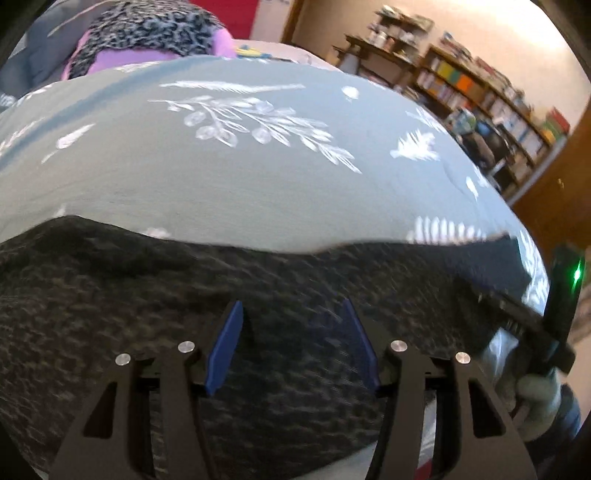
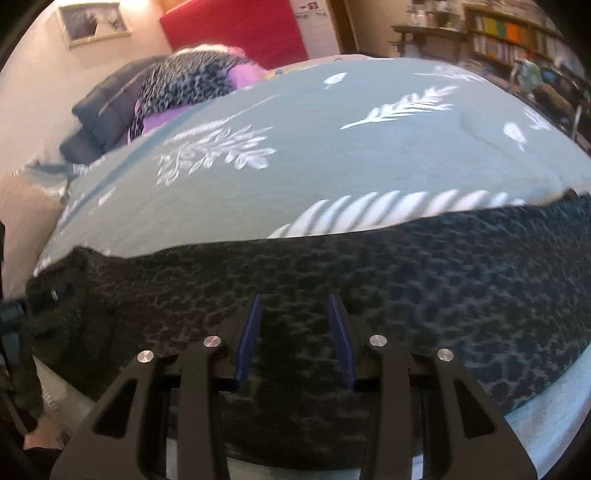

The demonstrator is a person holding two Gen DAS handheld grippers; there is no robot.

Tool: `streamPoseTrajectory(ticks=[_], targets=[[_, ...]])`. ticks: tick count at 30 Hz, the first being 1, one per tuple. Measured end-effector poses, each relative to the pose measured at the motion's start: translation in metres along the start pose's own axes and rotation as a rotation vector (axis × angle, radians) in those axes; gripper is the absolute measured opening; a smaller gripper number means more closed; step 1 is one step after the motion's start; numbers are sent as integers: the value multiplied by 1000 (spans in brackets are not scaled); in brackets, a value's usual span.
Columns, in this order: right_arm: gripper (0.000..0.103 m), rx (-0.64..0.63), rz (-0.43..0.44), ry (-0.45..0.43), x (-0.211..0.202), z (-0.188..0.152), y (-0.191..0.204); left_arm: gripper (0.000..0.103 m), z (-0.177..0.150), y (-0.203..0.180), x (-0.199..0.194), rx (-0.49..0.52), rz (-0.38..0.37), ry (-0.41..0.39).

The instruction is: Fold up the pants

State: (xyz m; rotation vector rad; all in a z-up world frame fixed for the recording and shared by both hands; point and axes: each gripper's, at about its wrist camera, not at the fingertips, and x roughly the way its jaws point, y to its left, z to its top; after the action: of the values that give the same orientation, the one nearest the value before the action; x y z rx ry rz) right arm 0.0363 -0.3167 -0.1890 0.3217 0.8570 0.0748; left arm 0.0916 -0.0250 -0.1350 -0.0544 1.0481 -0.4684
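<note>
The pants (image 1: 184, 288) are dark grey with a black mottled print and lie flat on a grey-green bedspread (image 1: 221, 177) with white leaf prints. They also show in the right wrist view (image 2: 406, 266). My left gripper (image 1: 291, 314) is open, its blue pads apart just above the pants, holding nothing. My right gripper (image 2: 295, 306) is open too, over the pants, empty. The right gripper's body shows at the right edge of the left wrist view (image 1: 557, 314) with a green light.
A pile of clothes (image 2: 184, 85), leopard print, purple and dark grey, lies at the far side of the bed. A red headboard (image 2: 236, 26) stands behind. Bookshelves (image 1: 480, 96) fill the far right wall. The bedspread (image 2: 332, 147) spreads beyond the pants.
</note>
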Motion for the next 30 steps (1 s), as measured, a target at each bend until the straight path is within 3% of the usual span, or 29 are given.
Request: streamPoseTrajectory(ticks=[2, 10, 13, 18, 21, 30], targets=[[39, 29, -13, -23, -6, 2, -14, 56, -7, -8, 5, 8, -16, 28], [39, 139, -111, -115, -34, -1, -83, 60, -16, -23, 25, 49, 40, 70], [38, 159, -41, -129, -34, -8, -104, 66, -15, -31, 33, 68, 64, 71], [40, 179, -23, -152, -47, -7, -105, 69, -11, -39, 30, 70, 50, 74], [49, 254, -24, -192, -65, -10, -121, 69, -7, -47, 25, 82, 45, 58], [49, 539, -116, -262, -108, -36, -202, 69, -2, -64, 21, 109, 29, 42]])
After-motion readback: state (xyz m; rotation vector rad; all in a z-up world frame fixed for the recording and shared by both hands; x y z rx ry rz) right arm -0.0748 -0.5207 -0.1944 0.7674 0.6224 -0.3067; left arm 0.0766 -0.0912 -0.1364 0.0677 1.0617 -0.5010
